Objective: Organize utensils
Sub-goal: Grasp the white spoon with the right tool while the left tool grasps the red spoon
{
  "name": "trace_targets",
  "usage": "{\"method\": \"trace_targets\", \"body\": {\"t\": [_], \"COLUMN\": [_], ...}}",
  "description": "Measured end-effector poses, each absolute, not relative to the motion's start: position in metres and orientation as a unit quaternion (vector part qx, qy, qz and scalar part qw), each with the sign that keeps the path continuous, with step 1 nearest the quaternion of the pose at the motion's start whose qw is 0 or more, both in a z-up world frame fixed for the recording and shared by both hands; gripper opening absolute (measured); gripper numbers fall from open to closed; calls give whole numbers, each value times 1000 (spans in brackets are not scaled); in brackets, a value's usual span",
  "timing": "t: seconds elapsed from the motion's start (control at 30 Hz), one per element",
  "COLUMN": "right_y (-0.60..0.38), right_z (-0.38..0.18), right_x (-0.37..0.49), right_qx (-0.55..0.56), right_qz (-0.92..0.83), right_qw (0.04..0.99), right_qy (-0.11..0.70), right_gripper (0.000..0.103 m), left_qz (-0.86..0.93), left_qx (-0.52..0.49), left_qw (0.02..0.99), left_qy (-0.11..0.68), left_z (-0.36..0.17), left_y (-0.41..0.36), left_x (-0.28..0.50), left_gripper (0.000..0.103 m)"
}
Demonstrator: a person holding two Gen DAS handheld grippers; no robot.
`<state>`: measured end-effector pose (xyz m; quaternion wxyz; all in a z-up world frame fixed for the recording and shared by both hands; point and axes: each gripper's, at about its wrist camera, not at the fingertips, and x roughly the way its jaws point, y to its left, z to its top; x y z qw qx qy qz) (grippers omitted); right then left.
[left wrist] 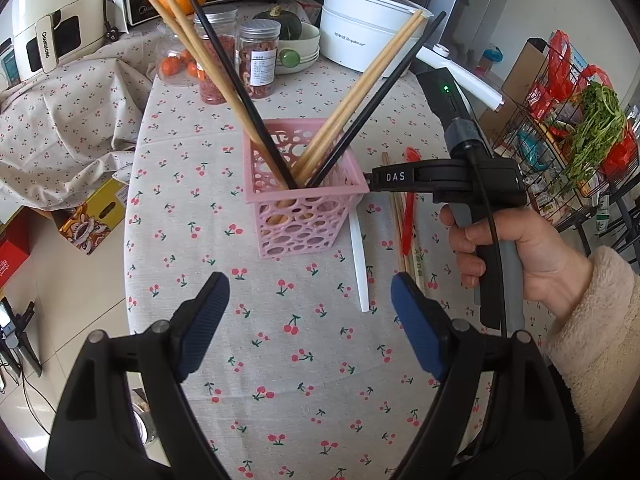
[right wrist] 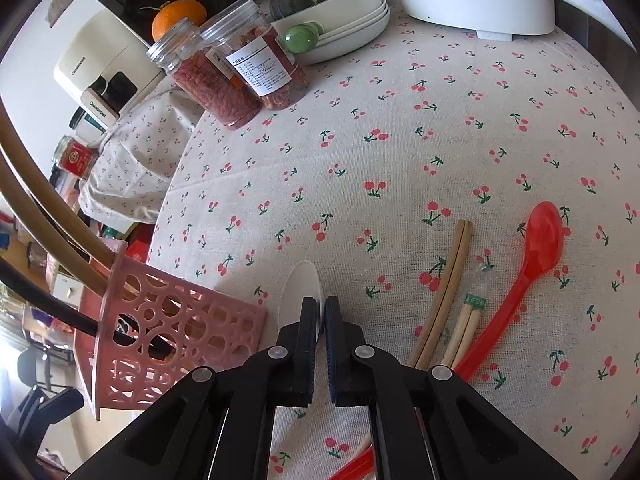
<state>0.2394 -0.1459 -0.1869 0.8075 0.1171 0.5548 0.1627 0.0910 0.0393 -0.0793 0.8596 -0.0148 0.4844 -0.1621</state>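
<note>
A pink perforated basket (left wrist: pixel 304 216) (right wrist: pixel 168 336) stands on the cherry-print tablecloth and holds wooden chopsticks (left wrist: pixel 360 88) and black chopsticks (left wrist: pixel 232 76). My right gripper (right wrist: pixel 320 308) (left wrist: pixel 370 182) is just right of the basket, shut on a white spoon (right wrist: pixel 298 292) near its bowl. The spoon's handle (left wrist: pixel 360 264) trails toward me along the cloth. A red spoon (right wrist: pixel 536 248) (left wrist: pixel 409 216), a wooden chopstick pair (right wrist: pixel 444 292) and wrapped chopsticks (right wrist: pixel 464 328) lie to its right. My left gripper (left wrist: pixel 310 288) hangs open over bare cloth in front of the basket.
Two clear jars (left wrist: pixel 236 60) (right wrist: pixel 240 76), stacked bowls with a dark squash (right wrist: pixel 340 20) and a white cooker (left wrist: pixel 372 28) stand at the back. The table edge (left wrist: pixel 132 208) drops to the floor at left. A wire rack with greens (left wrist: pixel 580 140) stands at right.
</note>
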Motion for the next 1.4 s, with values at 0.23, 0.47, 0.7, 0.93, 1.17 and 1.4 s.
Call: {"method": "trace_targets", "body": {"t": [0.23, 0.47, 0.7, 0.93, 1.17, 1.4], "right_y": [-178, -242, -301, -331, -348, -349], "right_z": [-137, -88, -72, -72, -80, -87], "right_x": [218, 191, 173, 173, 183, 188], "right_qx": [103, 103, 107, 97, 105, 110], "right_qz": [145, 86, 31, 9, 3, 4], "right_qw": [842, 861, 865, 865, 861, 856], "right_qy": [510, 490, 489, 492, 497, 506], "right_gripper": [4, 4, 4, 4, 4, 4], "left_qz": [-180, -202, -214, -177, -188, -196], "left_qx": [-10, 13, 66, 139, 161, 204], "left_qw": [857, 858, 843, 843, 832, 807], "left_qy": [482, 472, 490, 488, 495, 518], "left_z": [-76, -71, -85, -110, -130, -148], "left_y": [21, -23, -91, -155, -181, -202], "left_x": [88, 85, 109, 173, 220, 241], "left_gripper": [83, 83, 57, 35, 31, 31]}}
